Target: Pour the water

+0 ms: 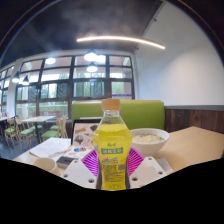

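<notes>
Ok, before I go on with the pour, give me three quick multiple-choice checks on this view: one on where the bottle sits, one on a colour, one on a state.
1. Where is the bottle?
A. Between the gripper fingers
B. Inside the white bowl
C. Lying on the green bench

2. What colour is the bottle's cap?
A. Blue
B. Orange
C. Black

3. How does the bottle stand?
A. Upright, cap on
B. Tipped over the bowl, cap off
C. Flat on its side

Answers:
1. A, the pink pads flank its lower body on both sides, with the bowl beyond and to one side of it.
2. B, the cap above the yellow body is orange.
3. A, the bottle is vertical and the cap sits on its neck, so nothing is pouring yet.
</notes>
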Available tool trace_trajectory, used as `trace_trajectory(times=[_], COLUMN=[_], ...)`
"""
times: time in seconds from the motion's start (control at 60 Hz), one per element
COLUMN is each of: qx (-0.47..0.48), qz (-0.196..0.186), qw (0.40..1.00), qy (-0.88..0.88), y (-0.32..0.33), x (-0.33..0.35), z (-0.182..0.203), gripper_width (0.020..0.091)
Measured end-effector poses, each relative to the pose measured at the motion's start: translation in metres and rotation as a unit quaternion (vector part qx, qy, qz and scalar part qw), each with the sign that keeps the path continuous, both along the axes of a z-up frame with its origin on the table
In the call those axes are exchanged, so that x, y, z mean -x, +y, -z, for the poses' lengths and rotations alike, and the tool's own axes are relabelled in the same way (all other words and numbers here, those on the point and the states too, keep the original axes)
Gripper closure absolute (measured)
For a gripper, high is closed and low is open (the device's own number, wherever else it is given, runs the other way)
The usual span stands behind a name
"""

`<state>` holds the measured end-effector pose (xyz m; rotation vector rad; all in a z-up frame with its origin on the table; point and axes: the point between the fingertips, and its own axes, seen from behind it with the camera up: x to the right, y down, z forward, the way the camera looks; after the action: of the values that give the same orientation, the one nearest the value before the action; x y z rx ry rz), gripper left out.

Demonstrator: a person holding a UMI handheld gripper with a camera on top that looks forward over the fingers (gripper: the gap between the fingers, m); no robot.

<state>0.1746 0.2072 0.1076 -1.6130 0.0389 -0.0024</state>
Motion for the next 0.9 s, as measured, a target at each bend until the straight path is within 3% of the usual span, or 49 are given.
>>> trace_trajectory(times=[0.167,0.217,0.283,0.383,0.433,0.483,0.617,0.7,0.9], qx=[-0.008,-0.011,-0.002,0.026,0.021,0.025,0.021,0.021,0.027], qz=[-0.003,-0.004,-0.006,-0.027,-0.032,-0.026,0.007,0.007,-0.006], qw=[1.0,1.0,1.0,0.999,0.999,0.999,1.0,1.0,0.999], qy=[0.003,0.003,0.003,0.015,0.016,0.007,-0.013,-0.003,0.034], y=[0.006,-0.003,-0.006,-0.022,-0.041,-0.057,-0.137,-0.189,-0.302], x=[0.001,0.005,0.006,0.013,0.018,0.02,0.028,0.045,0.083], z=[0.001,0.001,0.002,-0.003,-0.013,-0.025,-0.054,-0.065,-0.061], gripper_width=[0.0773,0.072,0.0599,0.0247,0.0291,0.0261,0.027,0.0273,0.027])
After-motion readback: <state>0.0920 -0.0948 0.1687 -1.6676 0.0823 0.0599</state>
